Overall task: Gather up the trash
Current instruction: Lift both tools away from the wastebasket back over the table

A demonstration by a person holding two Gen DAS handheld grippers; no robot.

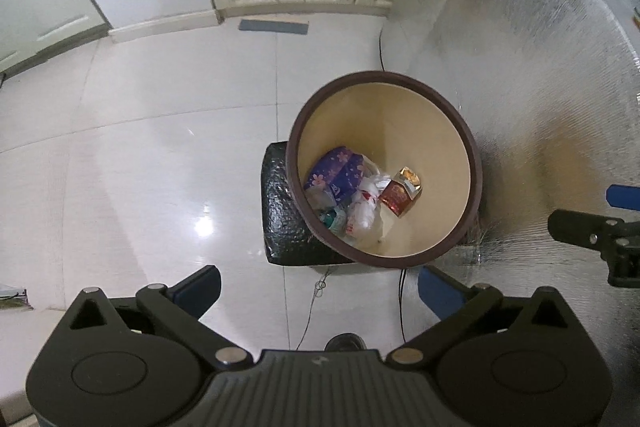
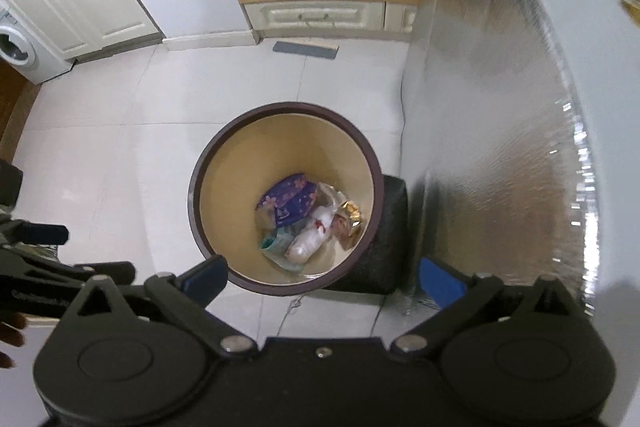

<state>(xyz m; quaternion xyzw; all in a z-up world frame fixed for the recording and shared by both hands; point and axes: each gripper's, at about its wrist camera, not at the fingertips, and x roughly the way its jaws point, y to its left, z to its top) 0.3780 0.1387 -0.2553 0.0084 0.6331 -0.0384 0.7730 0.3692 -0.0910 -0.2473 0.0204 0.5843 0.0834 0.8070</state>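
Round trash bin (image 1: 468,143) with a dark brown rim and tan inside stands upright on the white tile floor. At the bottom lie a purple flowered pack (image 1: 338,173), a crumpled white plastic bag (image 1: 366,209), a red and gold wrapper (image 1: 402,191) and a teal wrapper (image 1: 332,219), all bunched together.

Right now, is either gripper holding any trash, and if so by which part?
Nothing is held. The left gripper and right gripper both stand open and empty above the trash bin.
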